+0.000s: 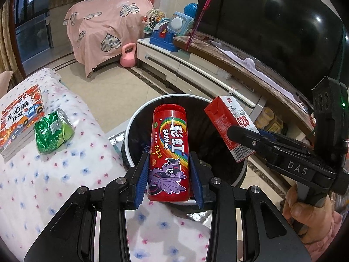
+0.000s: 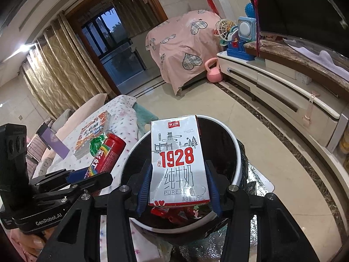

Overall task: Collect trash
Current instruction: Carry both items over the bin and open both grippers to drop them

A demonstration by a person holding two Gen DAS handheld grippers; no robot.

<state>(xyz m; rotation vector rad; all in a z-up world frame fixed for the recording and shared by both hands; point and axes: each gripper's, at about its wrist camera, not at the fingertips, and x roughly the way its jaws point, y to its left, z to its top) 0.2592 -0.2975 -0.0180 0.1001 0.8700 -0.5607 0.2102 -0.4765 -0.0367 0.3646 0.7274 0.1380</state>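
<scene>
My left gripper (image 1: 169, 170) is shut on a red Skittles tube (image 1: 169, 152), held over the near rim of a round black bin with a white rim (image 1: 130, 122). The right gripper (image 2: 178, 179) is shut on a small white and red milk carton (image 2: 177, 159) above the same bin (image 2: 238, 152). In the left wrist view the carton (image 1: 229, 126) hangs over the bin's right side, clamped by the right gripper (image 1: 242, 134). In the right wrist view the tube (image 2: 106, 155) and left gripper (image 2: 87, 175) show at the left. Red wrappers (image 2: 172, 212) lie inside the bin.
A crumpled green foil bag (image 1: 53, 132) and a children's book (image 1: 20, 120) lie on the flower-print cloth (image 1: 43, 185) left of the bin. A white TV cabinet (image 1: 185, 69), a television (image 1: 272, 21), toys, a pink kettlebell (image 1: 128, 55) and tiled floor lie beyond. A hand (image 1: 305, 207) grips the right handle.
</scene>
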